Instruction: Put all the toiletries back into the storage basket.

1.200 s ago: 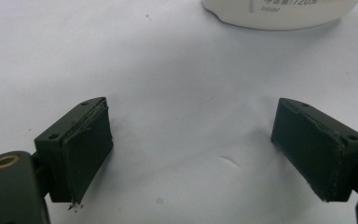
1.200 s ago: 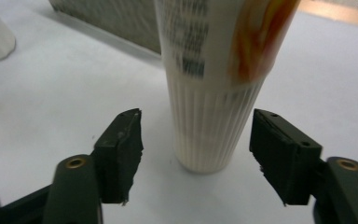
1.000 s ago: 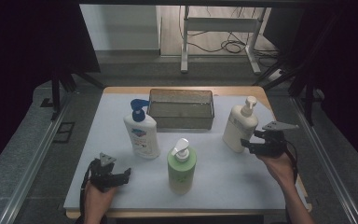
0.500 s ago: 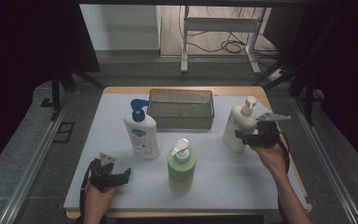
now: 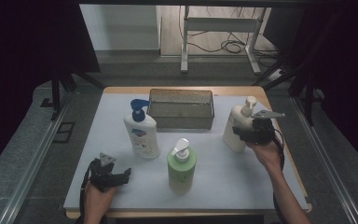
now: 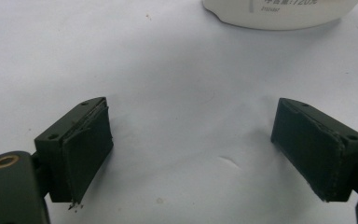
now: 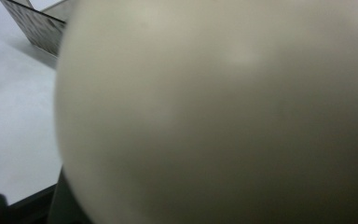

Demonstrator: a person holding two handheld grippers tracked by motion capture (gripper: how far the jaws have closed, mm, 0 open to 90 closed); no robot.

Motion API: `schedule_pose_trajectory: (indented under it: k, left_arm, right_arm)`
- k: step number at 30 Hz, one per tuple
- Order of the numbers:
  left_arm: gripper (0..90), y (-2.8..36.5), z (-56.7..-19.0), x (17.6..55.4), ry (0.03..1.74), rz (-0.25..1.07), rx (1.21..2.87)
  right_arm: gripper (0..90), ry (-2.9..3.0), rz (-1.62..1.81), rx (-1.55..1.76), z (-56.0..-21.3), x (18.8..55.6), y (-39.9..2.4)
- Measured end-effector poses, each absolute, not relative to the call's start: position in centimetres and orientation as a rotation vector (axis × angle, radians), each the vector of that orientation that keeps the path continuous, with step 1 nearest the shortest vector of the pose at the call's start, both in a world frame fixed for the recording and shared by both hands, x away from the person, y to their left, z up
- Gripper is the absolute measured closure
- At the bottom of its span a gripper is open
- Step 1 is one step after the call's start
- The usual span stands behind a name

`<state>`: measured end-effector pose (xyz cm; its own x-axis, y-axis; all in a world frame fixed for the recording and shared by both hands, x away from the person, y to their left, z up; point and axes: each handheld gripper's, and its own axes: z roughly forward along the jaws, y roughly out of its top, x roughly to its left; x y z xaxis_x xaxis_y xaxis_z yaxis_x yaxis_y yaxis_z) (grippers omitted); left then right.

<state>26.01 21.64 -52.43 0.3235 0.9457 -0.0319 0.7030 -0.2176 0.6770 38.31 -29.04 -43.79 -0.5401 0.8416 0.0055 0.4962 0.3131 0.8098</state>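
The right claw presses against a cream bottle, grip unclear, beside the tray; left claw released.

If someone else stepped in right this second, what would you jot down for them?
Right claw: up against the cream pump bottle at the table's right; whether it grips is unclear.
Left claw: open, holding nothing, low over the white mat near the front left.
Blue-capped white pump bottle and green pump bottle stand mid-table; the grey metal tray behind holds nothing.
Done: no bottle moved. Left: probably lifting the cream one.
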Motion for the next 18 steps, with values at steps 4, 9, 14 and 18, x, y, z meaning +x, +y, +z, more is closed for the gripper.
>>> schedule_pose_trajectory:
  k: [4, 9, 14, 18]
  left_arm:
    - [11.6, 21.6, -52.4, 26.0, 1.447, 0.528, 1.998]
    - [11.6, 21.7, -52.4, 26.0, 1.448, 0.527, 2.000]
    - [11.6, 21.6, -52.4, 26.0, 1.447, 0.528, 1.998]
    - [11.6, 21.6, -52.4, 26.0, 1.447, 0.528, 1.998]
  right_arm:
    - [38.2, 2.165, 1.096, 1.187, -43.7, 38.2, -28.9]
    - [38.7, 2.161, 1.104, 1.198, -43.6, 38.1, -29.1]
    - [38.8, 2.163, 1.114, 1.189, -43.2, 37.7, -29.2]
    - [38.8, 2.175, 1.099, 1.165, -42.6, 37.5, -29.0]
